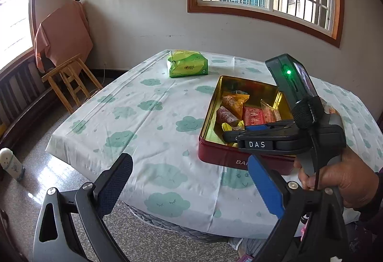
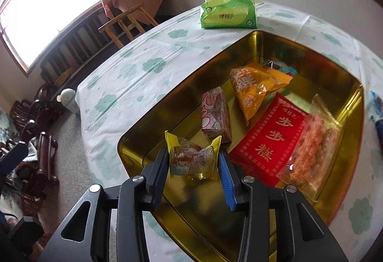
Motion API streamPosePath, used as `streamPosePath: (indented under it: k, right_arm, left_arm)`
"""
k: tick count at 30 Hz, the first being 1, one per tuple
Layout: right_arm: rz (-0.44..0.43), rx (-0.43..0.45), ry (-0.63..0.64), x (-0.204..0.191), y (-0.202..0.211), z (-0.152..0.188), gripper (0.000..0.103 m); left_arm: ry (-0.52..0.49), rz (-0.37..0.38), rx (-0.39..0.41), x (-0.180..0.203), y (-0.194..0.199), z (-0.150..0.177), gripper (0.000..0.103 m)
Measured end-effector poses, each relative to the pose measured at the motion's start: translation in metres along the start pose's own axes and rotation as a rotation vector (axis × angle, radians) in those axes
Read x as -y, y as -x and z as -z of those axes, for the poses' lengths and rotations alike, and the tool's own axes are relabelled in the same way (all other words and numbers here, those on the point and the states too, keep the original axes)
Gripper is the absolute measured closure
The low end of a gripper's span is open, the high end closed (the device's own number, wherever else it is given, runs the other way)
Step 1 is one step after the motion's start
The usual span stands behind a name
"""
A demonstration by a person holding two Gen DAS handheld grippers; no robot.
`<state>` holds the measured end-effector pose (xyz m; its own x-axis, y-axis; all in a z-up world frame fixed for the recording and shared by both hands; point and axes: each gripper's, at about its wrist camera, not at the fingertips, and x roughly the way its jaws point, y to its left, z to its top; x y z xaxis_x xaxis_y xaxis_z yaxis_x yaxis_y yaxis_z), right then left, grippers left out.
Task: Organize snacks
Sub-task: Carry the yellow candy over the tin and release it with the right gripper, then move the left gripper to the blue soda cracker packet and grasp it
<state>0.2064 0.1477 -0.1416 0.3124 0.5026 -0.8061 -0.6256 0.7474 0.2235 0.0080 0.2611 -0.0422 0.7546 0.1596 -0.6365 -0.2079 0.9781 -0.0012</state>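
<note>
Snack in hand: a small cake in a clear wrapper with yellow ends [image 2: 191, 157] sits between my right gripper [image 2: 194, 161] pads, low over the near corner of the tin.
Right gripper: narrow; both pads look to touch the wrapper's sides, but I can't tell whether they press on it or have let go.
Tin: gold-lined box with a red outer wall [image 1: 210, 149] on the bench [image 1: 143, 118], toward its right side.
Already inside: pink wrapped bar [image 2: 215, 116], orange packet [image 2: 253, 89], red flat pack with gold characters [image 2: 270, 137], clear pack of reddish pieces [image 2: 313, 142], all lying loose on the tin floor.
Left gripper: [image 1: 189, 187] wide and empty, hovering off the bench's near edge, well clear of the tin.
Further out: green tissue pack [image 1: 188, 66] at the far side of the bench; wooden stool [image 1: 69, 80] on the floor beyond.
Risk, my read: the crinkly wrapper may cling to a pad and lift back out when I withdraw.
Risk, second: pulling back low could knock the tin's near rim and shove it across the slick cloth.
Risk, third: dropped here, the cake could tip onto its side.
</note>
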Motion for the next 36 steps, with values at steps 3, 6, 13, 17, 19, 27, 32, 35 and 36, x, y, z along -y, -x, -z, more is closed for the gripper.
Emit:
streamPosePath:
  k: [3, 6, 13, 17, 19, 27, 32, 35, 36]
  right_arm:
    - [0.025, 0.011, 0.015, -0.005, 0.007, 0.0, 0.059]
    - [0.048, 0.025, 0.039, -0.011, 0.015, 0.0, 0.055]
    - [0.065, 0.078, 0.068, -0.02, 0.041, 0.0, 0.054]
    - [0.103, 0.126, 0.103, -0.025, 0.066, 0.004, 0.053]
    - [0.116, 0.151, 0.108, -0.024, 0.079, 0.007, 0.05]
    - [0.196, 0.22, 0.062, 0.009, 0.121, 0.021, 0.047]
    - [0.256, 0.264, 0.032, 0.043, 0.149, 0.044, 0.047]
    - [0.348, 0.28, 0.007, 0.078, 0.166, 0.076, 0.047]
    - [0.373, 0.275, -0.01, 0.091, 0.17, 0.086, 0.047]
  left_arm:
    - [-0.013, -0.003, 0.011, 0.003, 0.006, 0.0, 0.007]
    - [-0.01, 0.002, 0.015, 0.003, 0.012, 0.0, 0.007]
    - [-0.006, -0.012, 0.034, 0.004, 0.03, -0.001, 0.007]
    - [-0.028, -0.018, 0.049, 0.014, 0.039, -0.004, 0.007]
    - [-0.043, -0.016, 0.055, 0.022, 0.042, -0.006, 0.007]
    - [-0.138, 0.03, 0.062, 0.069, 0.045, -0.013, 0.007]
    - [-0.152, 0.147, 0.009, 0.098, 0.036, -0.023, 0.007]
    - [-0.142, 0.243, -0.029, 0.118, 0.028, -0.034, 0.007]
    - [-0.135, 0.29, -0.05, 0.127, 0.023, -0.04, 0.007]
